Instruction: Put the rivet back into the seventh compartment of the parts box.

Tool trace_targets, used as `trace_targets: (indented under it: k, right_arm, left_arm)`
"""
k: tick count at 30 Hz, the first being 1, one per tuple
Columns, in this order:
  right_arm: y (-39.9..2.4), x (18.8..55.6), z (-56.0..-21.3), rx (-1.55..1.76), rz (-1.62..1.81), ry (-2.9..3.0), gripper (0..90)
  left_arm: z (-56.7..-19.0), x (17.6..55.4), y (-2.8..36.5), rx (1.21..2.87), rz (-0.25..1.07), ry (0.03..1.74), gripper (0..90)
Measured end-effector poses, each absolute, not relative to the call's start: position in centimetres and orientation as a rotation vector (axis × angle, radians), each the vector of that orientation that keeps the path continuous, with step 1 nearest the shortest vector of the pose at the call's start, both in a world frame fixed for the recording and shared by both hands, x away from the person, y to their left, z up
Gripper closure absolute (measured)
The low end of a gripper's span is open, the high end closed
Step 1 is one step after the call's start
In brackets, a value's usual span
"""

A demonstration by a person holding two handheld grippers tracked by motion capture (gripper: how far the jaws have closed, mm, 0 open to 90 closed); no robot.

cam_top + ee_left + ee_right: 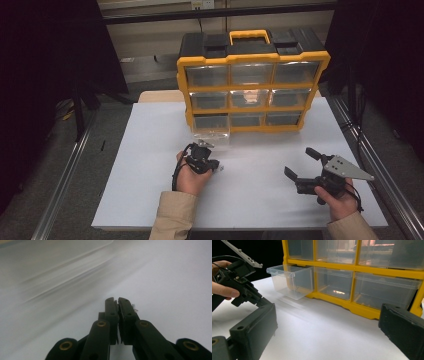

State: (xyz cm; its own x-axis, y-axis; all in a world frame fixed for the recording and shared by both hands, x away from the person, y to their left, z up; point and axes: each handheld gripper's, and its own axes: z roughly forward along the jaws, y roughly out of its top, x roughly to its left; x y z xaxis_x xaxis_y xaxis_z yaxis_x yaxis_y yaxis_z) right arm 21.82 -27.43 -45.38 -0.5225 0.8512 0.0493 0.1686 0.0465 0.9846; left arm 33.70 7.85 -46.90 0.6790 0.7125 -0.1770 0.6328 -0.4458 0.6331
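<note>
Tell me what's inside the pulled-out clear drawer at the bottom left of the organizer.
The drawer looks empty through its clear walls, though glare hides part of its floor. The left gripper is shut on a small wire piece on the table in front of it.

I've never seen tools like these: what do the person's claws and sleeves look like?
Both claws are black with two flat jaws on hinged links with brass pins. The left claw trails a black cable; the right claw carries a grey three-cornered plate. The sleeves are beige.

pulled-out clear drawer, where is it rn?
High view: the clear drawer juts from the organizer's bottom-left slot, just beyond the left gripper.
</note>
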Motion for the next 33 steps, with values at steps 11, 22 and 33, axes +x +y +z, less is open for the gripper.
trace_targets:
  k: [11, 22, 33]
  right_arm:
    - [-27.4, 21.8, -45.4, 1.029, 1.523, 1.749, 1.6]
    - [-27.4, 21.8, -45.4, 1.030, 1.519, 1.748, 1.6]
    - [-27.4, 21.8, -45.4, 1.027, 1.520, 1.749, 1.6]
  left_arm:
    - [-45.1, 34.0, 8.7, 2.159, 0.105, 1.044, 86.8]
    - [-43.2, 34.2, 9.1, 2.133, 0.093, 1.052, 86.8]
    - [-42.2, 34.4, 9.3, 2.105, 0.070, 1.062, 86.8]
